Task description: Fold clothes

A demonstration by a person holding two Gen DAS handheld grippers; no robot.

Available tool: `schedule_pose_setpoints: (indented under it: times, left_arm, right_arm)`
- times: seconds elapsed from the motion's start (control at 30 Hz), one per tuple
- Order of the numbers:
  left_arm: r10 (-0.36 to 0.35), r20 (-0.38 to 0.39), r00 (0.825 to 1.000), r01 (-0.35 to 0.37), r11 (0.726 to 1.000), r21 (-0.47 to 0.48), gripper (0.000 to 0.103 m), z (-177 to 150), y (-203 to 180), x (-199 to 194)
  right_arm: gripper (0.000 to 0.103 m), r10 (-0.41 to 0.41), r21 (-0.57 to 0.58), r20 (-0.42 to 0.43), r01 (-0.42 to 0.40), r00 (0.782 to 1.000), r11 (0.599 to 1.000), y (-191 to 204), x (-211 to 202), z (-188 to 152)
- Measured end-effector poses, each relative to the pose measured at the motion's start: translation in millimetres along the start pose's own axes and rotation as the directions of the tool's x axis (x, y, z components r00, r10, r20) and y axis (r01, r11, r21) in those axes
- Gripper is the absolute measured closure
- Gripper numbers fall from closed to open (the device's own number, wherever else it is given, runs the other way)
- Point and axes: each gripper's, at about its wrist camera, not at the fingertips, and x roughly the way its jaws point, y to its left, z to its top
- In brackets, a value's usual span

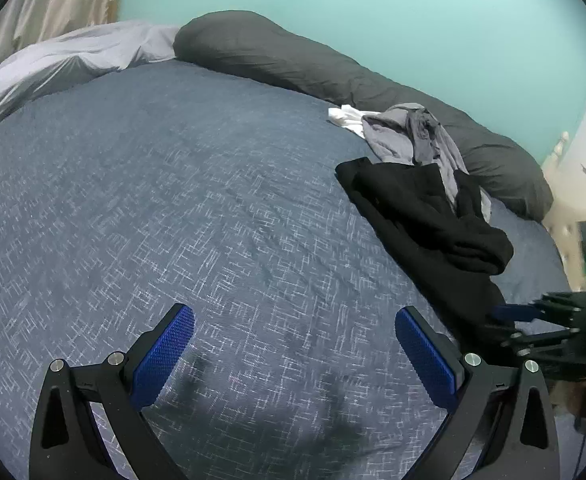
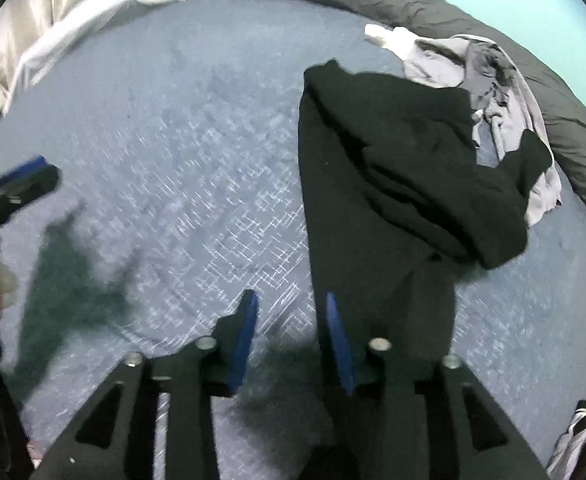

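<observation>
A crumpled black garment point(image 1: 425, 216) lies on the blue patterned bed cover point(image 1: 173, 200), with a grey garment point(image 1: 413, 136) and a white one point(image 1: 345, 116) behind it. My left gripper point(image 1: 293, 320) is wide open and empty over bare cover, left of the black garment. My right gripper point(image 2: 291, 304) is open with a narrower gap, its right finger at the black garment's point(image 2: 393, 160) near left edge, holding nothing. The grey garment point(image 2: 493, 64) and the white one point(image 2: 385, 36) lie beyond. Each gripper shows at the other view's edge: the right one point(image 1: 505, 314), the left one point(image 2: 29, 176).
A long dark grey pillow point(image 1: 293, 60) runs along the bed's far side against a teal wall point(image 1: 373, 8). A pale grey duvet point(image 1: 53, 64) is bunched at the far left. Striped cloth point(image 2: 577, 432) lies at the bed's near right edge.
</observation>
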Motion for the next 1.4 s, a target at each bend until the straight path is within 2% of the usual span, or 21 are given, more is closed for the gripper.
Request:
schedule_pose_setpoints:
  times: [0.03, 0.07, 0.17, 0.23, 0.3, 0.37, 0.43, 0.53, 0.63, 0.8, 0.9, 0.93, 0.97, 1.0, 1.07, 1.17, 1.23, 1.33, 1.37, 1.4]
  left_arm:
    - [-0.001, 0.000, 1.000, 0.001, 1.000, -0.004, 0.000, 0.5, 1.1, 0.1]
    - [-0.003, 0.001, 1.000, 0.003, 1.000, -0.008, 0.000, 0.9, 2.3, 0.2]
    - [-0.002, -0.003, 1.000, 0.002, 1.000, -0.018, 0.000, 1.2, 6.1, 0.9]
    - [-0.002, -0.004, 1.000, 0.002, 1.000, -0.015, 0.000, 1.0, 6.4, 1.0]
    - [-0.003, -0.005, 1.000, 0.003, 1.000, -0.015, 0.000, 1.2, 6.5, 1.3]
    - [-0.006, -0.007, 1.000, 0.006, 1.000, -0.019, 0.000, 1.5, 7.2, 1.7]
    - [-0.010, -0.011, 1.000, 0.009, 1.000, -0.023, 0.000, 1.3, 7.7, 2.6]
    - [-0.010, -0.014, 1.000, 0.010, 1.000, -0.019, 0.000, 1.1, 6.6, 3.1]
    - [-0.014, -0.017, 1.000, 0.013, 1.000, -0.021, 0.000, 0.5, 6.3, 3.0]
    - [-0.013, -0.018, 1.000, 0.013, 1.000, -0.013, 0.000, -0.9, 3.7, 0.9]
    - [-0.012, -0.016, 1.000, 0.011, 1.000, -0.006, 0.000, -1.5, 3.0, -0.2]
    - [-0.011, -0.015, 1.000, 0.011, 1.000, -0.007, 0.000, -1.5, 3.4, -0.2]
    - [-0.011, -0.015, 1.000, 0.011, 1.000, -0.008, 0.000, -1.3, 3.7, 0.0]
    - [-0.011, -0.015, 1.000, 0.011, 1.000, -0.010, 0.000, -1.0, 3.8, 0.5]
    - [-0.014, -0.016, 1.000, 0.014, 1.000, -0.012, 0.000, -0.2, 3.7, 1.4]
    - [-0.015, -0.016, 1.000, 0.015, 1.000, -0.007, 0.000, 0.4, 2.3, 2.6]
    - [-0.016, -0.018, 1.000, 0.016, 1.000, -0.006, 0.000, 0.3, 1.5, 3.7]
    - [-0.017, -0.025, 1.000, 0.017, 1.000, -0.004, 0.000, -0.6, 0.4, 6.0]
    - [-0.017, -0.027, 0.999, 0.017, 1.000, -0.004, 0.000, -1.0, 0.5, 6.5]
    - [-0.017, -0.029, 0.999, 0.017, 1.000, -0.004, 0.000, -1.4, 0.6, 6.9]
  right_arm:
    - [0.053, -0.025, -0.020, -0.015, 0.025, 1.000, 0.999, 3.4, 9.0, 1.9]
    - [0.053, -0.046, -0.032, -0.026, 0.045, 0.999, 0.998, 4.9, 16.8, 2.6]
    - [0.053, -0.140, -0.059, -0.047, 0.137, 0.989, 0.989, 4.6, 38.5, 4.3]
    - [0.053, -0.226, -0.076, -0.034, 0.223, 0.974, 0.972, 0.2, 46.9, 4.4]
    - [0.059, -0.250, -0.090, -0.041, 0.245, 0.967, 0.965, -3.8, 53.2, 3.8]
    - [0.092, -0.244, -0.081, -0.051, 0.240, 0.968, 0.968, -11.2, 57.6, 2.4]
    - [0.100, -0.227, -0.035, -0.041, 0.226, 0.973, 0.974, -21.2, 53.7, 1.4]
    - [0.103, -0.182, 0.030, 0.007, 0.182, 0.983, 0.983, -35.2, 36.2, 0.0]
    - [0.103, -0.131, 0.045, 0.075, 0.128, 0.989, 0.991, -36.6, 12.1, 3.8]
    - [0.103, -0.097, 0.055, 0.137, 0.090, 0.986, 0.994, -33.9, -11.5, 10.9]
    - [0.100, -0.108, 0.079, 0.094, 0.101, 0.990, 0.992, -41.7, -1.9, 13.3]
    - [0.096, -0.131, 0.086, 0.095, 0.123, 0.987, 0.989, -43.1, -1.3, 12.3]
    - [0.085, -0.158, 0.099, 0.093, 0.148, 0.983, 0.984, -45.8, 0.1, 12.0]
    - [0.080, -0.159, 0.118, 0.088, 0.148, 0.983, 0.982, -49.0, 1.2, 11.5]
    - [0.061, -0.137, 0.175, 0.054, 0.126, 0.989, 0.977, -61.3, 11.2, 11.9]
    - [0.046, -0.115, 0.221, -0.002, 0.113, 0.993, 0.969, -72.0, 30.2, 12.2]
    - [0.043, -0.106, 0.237, -0.041, 0.112, 0.994, 0.965, -76.0, 44.1, 12.2]
    - [0.043, -0.109, 0.265, -0.062, 0.121, 0.992, 0.956, -79.5, 57.6, 12.0]
    - [0.045, -0.100, 0.283, -0.044, 0.108, 0.994, 0.953, -81.1, 57.3, 12.3]
    - [0.052, -0.091, 0.301, -0.026, 0.094, 0.996, 0.949, -82.7, 56.8, 12.6]
